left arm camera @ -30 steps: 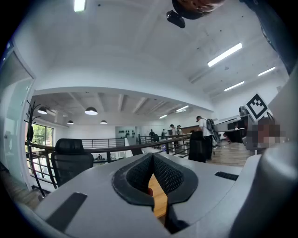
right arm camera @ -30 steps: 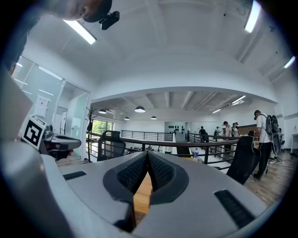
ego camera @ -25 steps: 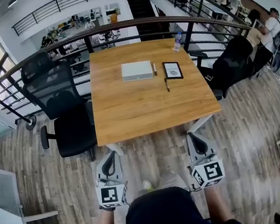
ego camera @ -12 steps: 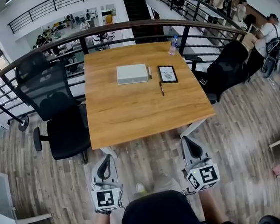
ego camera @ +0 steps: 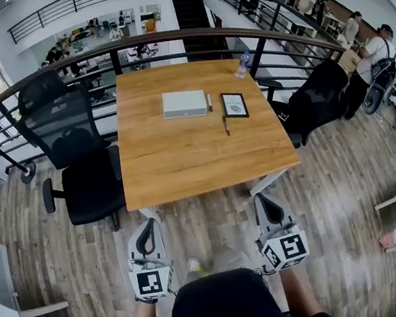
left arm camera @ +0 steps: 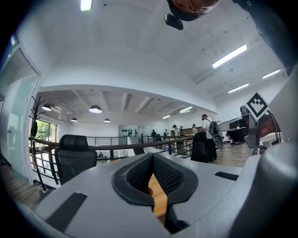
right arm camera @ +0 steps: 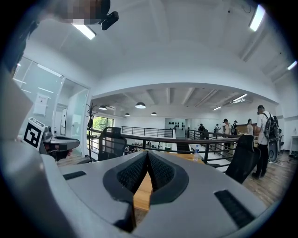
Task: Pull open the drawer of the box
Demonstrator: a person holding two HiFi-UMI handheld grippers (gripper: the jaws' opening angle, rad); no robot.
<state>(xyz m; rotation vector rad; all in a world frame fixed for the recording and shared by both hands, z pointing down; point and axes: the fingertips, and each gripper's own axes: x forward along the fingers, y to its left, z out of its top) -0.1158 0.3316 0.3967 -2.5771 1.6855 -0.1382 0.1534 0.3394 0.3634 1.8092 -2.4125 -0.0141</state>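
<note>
A flat pale grey box point(ego camera: 184, 104) lies on the far half of the wooden table point(ego camera: 198, 158); it looks closed, and I cannot make out its drawer front. Both grippers hang low in front of the table's near edge, well short of the box. My left gripper point(ego camera: 148, 224) is shut and holds nothing. My right gripper point(ego camera: 261, 199) is shut and empty too. In the left gripper view the left gripper point(left arm camera: 152, 155) has its ribbed pads meeting at the tip, with the table edge beyond. The right gripper view shows the right gripper point(right arm camera: 147, 153) the same way.
Right of the box lie a small pen point(ego camera: 209, 102), a black-framed card point(ego camera: 234, 104) and a dark pen point(ego camera: 225, 125). A water bottle point(ego camera: 242, 64) stands at the far right corner. Black office chairs stand left point(ego camera: 77, 157) and right point(ego camera: 319, 98). A railing point(ego camera: 170, 38) runs behind; people stand at the back right.
The head view has drifted, so the table and box now sit slightly further left in the picture. Both grippers stay shut in about the same place.
</note>
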